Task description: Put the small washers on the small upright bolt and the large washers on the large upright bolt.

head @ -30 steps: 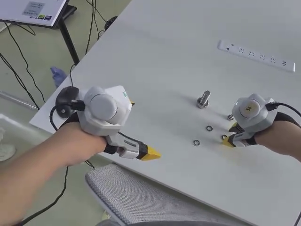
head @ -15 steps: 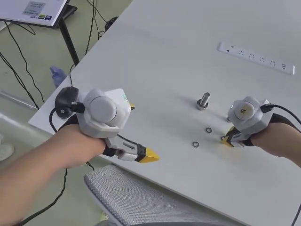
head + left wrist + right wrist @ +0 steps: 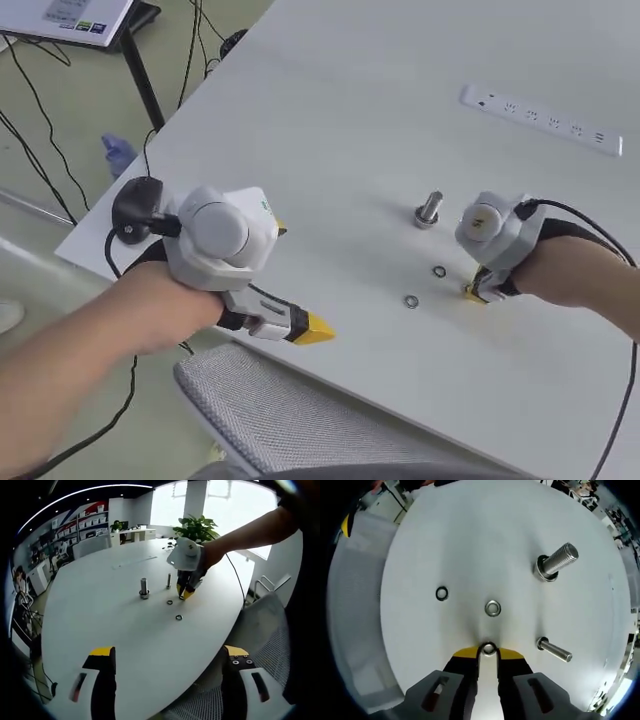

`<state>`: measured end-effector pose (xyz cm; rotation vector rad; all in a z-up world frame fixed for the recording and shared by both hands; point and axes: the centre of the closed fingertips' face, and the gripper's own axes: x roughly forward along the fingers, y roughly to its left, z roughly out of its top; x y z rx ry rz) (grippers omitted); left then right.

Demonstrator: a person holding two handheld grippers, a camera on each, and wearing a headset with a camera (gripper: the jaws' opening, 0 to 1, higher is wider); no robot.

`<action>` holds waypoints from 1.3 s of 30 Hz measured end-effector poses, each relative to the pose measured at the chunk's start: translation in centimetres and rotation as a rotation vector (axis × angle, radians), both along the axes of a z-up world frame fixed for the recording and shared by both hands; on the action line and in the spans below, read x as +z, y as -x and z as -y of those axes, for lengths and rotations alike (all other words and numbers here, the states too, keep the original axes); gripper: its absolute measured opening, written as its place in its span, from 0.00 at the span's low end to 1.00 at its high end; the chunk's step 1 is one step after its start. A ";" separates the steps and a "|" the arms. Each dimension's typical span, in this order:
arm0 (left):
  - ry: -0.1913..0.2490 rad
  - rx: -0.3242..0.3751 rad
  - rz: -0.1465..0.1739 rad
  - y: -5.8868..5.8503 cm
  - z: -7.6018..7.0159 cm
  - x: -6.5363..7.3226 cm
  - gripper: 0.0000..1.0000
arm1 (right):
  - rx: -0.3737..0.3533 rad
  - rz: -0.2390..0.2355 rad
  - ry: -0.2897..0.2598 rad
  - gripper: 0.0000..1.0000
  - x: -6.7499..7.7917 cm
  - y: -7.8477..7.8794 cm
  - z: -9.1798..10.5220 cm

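Right gripper [image 3: 488, 652] pinching a shiny ring-shaped washer [image 3: 489, 648] (flat metal), left gripper [image 3: 168, 652] spread wide

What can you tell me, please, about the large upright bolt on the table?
The large upright bolt is silvery metal, with a threaded shaft pointing up from a wider base on the white table. Its upper shaft is bare. It stands beside the small bolt, and the right tongs, closed on a washer, are clear of it.

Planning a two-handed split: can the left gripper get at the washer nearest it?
Probably yes. The left gripper hangs open at the table edge, with bare tabletop up to that washer; the right gripper, off to the side, has its jaws around another washer.
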<state>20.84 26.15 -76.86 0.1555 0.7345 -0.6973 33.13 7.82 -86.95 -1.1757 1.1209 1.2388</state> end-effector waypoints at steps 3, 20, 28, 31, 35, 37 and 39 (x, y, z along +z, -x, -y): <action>0.000 -0.005 -0.002 0.2 0.1 -0.1 0.87 | -0.015 -0.013 -0.007 0.14 0.0 -0.2 0.1; -0.011 -0.023 0.000 0.5 0.2 0.3 0.85 | -0.091 -0.037 -0.103 0.13 0.7 -0.2 0.6; -0.004 -0.027 0.004 0.4 0.4 0.5 0.85 | -0.129 -0.030 -0.113 0.13 1.7 -1.1 1.9; -0.011 -0.022 0.004 0.3 0.3 0.5 0.86 | -0.133 -0.018 -0.110 0.13 2.1 -1.5 2.5; -0.004 -0.021 0.001 0.3 0.3 0.4 0.87 | -0.150 -0.007 -0.116 0.13 2.8 -2.3 3.1; -0.009 -0.026 -0.006 0.3 0.3 0.3 0.87 | -0.156 -0.003 -0.121 0.13 3.2 -2.6 3.3; -0.013 -0.032 -0.004 0.2 0.3 0.4 0.87 | -0.154 0.005 -0.118 0.13 3.5 -2.9 3.5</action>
